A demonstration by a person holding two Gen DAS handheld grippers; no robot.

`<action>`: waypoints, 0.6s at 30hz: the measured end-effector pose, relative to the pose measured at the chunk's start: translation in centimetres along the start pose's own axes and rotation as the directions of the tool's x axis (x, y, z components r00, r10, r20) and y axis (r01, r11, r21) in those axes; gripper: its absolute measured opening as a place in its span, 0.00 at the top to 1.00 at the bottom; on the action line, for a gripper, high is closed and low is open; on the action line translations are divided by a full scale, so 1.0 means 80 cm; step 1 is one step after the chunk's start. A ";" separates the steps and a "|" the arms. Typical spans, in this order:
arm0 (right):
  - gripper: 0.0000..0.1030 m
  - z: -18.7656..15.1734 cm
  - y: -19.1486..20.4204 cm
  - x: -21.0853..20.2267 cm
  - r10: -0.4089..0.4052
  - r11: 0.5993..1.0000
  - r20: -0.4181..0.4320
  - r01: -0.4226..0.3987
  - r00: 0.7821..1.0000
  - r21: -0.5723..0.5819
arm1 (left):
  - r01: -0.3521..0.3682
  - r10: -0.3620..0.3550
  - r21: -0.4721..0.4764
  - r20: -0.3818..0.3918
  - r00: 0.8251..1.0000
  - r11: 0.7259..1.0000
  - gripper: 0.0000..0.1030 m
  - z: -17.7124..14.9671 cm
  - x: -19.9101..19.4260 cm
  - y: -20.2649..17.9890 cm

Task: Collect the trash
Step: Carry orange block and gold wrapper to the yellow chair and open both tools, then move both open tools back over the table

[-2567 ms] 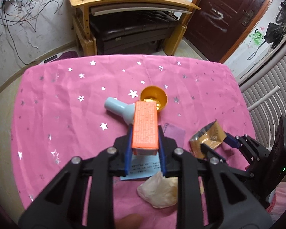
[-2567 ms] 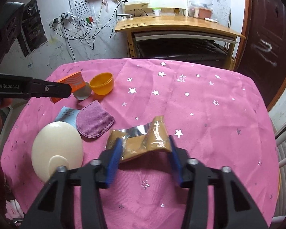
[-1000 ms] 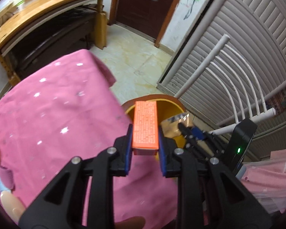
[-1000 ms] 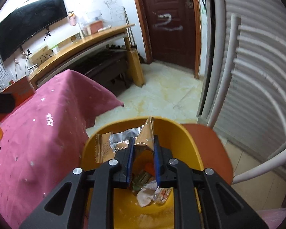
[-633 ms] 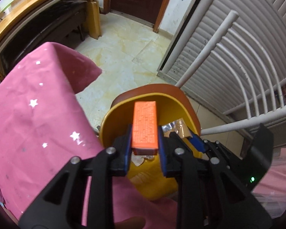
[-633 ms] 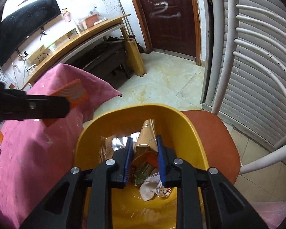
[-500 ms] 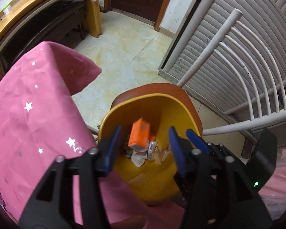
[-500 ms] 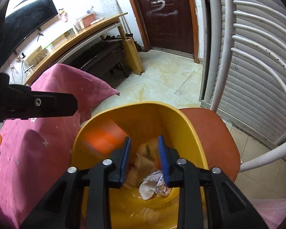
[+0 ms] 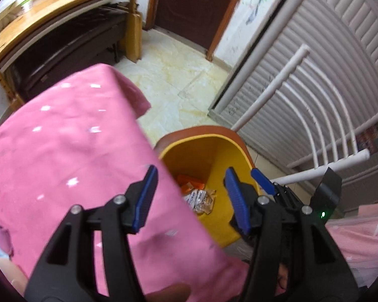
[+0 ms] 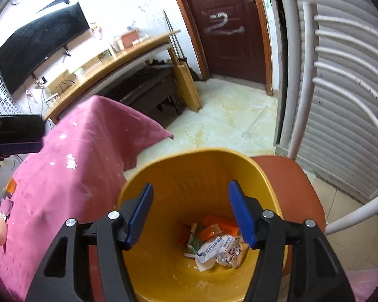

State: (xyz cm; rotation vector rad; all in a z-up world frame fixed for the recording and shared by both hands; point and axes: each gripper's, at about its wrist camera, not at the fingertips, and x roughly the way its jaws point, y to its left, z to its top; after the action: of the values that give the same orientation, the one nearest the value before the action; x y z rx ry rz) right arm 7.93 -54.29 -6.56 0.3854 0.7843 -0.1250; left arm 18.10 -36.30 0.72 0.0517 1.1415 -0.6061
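Grippers first: we see our left gripper (image 9: 190, 196) and right gripper (image 10: 190, 214) both wide and empty, jaws having just been opening, nothing between them. Below the right one sits the yellow bin (image 10: 189, 166), where the orange box (image 10: 220, 224) and crumpled wrappers (image 10: 219, 248) lie at the bottom. Beside the bin hangs the pink star-patterned cloth (image 9: 63, 146) over the desk.
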 end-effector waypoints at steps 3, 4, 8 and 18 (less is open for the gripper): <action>0.42 0.001 0.009 -0.016 -0.023 1.000 0.050 0.024 0.998 -0.014 | -0.017 0.019 -0.033 0.065 0.998 0.999 0.47 -0.012 -0.046 0.028; 0.42 0.002 0.011 -0.020 -0.020 1.000 0.060 0.021 0.998 -0.015 | -0.023 0.026 -0.039 0.080 0.996 0.999 0.46 -0.014 -0.056 0.035; 0.42 0.008 0.025 -0.042 0.008 0.999 0.117 -0.005 0.993 -0.032 | -0.080 0.088 -0.064 0.123 0.989 0.995 0.46 -0.028 -0.098 0.075; 0.42 0.024 0.139 -0.061 0.176 0.973 0.111 -0.156 0.978 -0.169 | -0.240 0.263 -0.148 0.171 0.950 0.960 0.46 -0.057 -0.170 0.199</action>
State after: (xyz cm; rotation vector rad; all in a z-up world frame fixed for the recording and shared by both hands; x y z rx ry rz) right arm 8.59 -44.89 1.41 0.2868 0.6302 0.0702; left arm 18.13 -15.63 6.27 0.0305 0.9671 -0.3032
